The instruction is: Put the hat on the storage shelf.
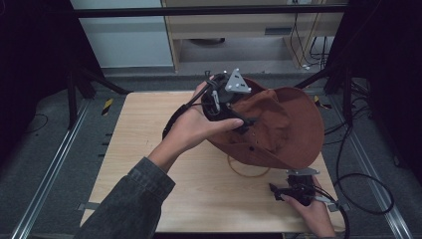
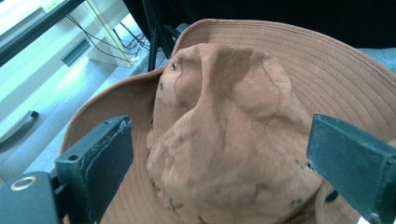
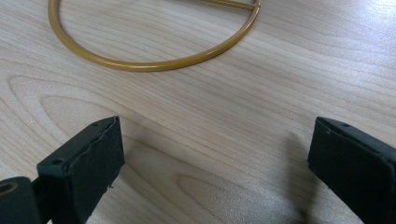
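At the bottom right of the high view, the right gripper [image 1: 275, 189] is held low over the table [image 1: 149, 149] by a hand at the near edge. In the right gripper view its jaws are seen spread wide, with nothing between them but bare wood. Just beyond, a gold ring [image 3: 154, 63] lies flat on the table in the upper part of that frame; in the high view part of it is covered by the hat's brim.

Farther back, at the centre of the high view, the left gripper [image 1: 246, 122] is carried by a hand whose sleeved forearm rises from the lower left. In the left gripper view its jaws are seen wide apart, one to each side of the crumpled crown of the hat [image 2: 224, 130], and no grip is made. The hat is seen at the right centre of the high view, tilted with its brim up; what supports it cannot be told.

A poor hold is judged the main risk: the crown is soft and already dented, so cloth could bunch or slip if the jaws are closed on it. The hat could also drop onto the ring, and the ring could be dragged or hidden.
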